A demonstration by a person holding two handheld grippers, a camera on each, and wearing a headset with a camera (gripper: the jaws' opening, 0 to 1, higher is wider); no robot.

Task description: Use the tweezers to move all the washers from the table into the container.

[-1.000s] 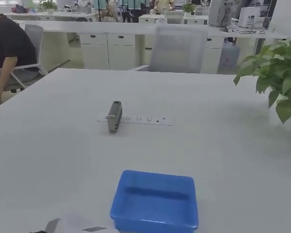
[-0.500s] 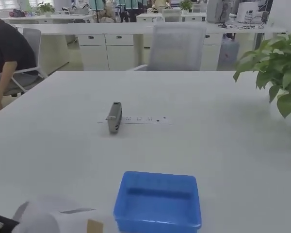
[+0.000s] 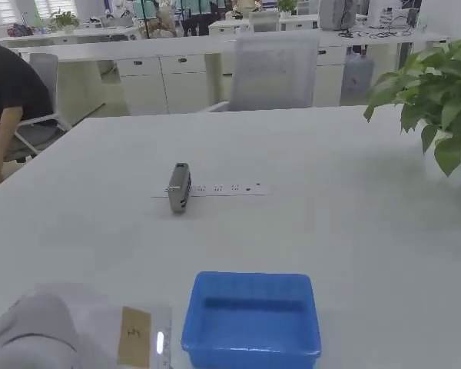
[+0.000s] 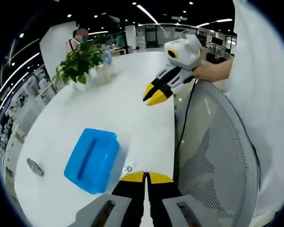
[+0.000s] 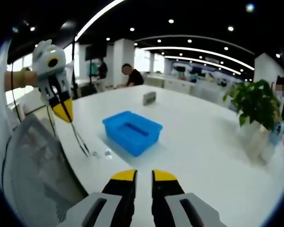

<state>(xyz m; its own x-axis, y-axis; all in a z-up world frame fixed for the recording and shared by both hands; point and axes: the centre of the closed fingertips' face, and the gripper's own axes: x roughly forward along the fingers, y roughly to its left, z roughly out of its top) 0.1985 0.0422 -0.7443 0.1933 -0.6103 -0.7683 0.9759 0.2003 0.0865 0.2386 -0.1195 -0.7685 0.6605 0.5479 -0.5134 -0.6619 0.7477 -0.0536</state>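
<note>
The left gripper (image 5: pixel 63 112) had its fingers clamped on the tweezers (image 5: pixel 80 139), whose thin tips reached down close to the washers (image 5: pixel 102 153) on the tabletop (image 3: pixel 353 231). The washers lay just beside the blue container (image 3: pixel 246 350), at its 7 o'clock in the right gripper view, near the tabletop's edge. The right gripper (image 5: pixel 143 176) had its fingers slightly apart. In the head view a grey block (image 3: pixel 178 186) sat well beyond the container, at its 11 o'clock.
</note>
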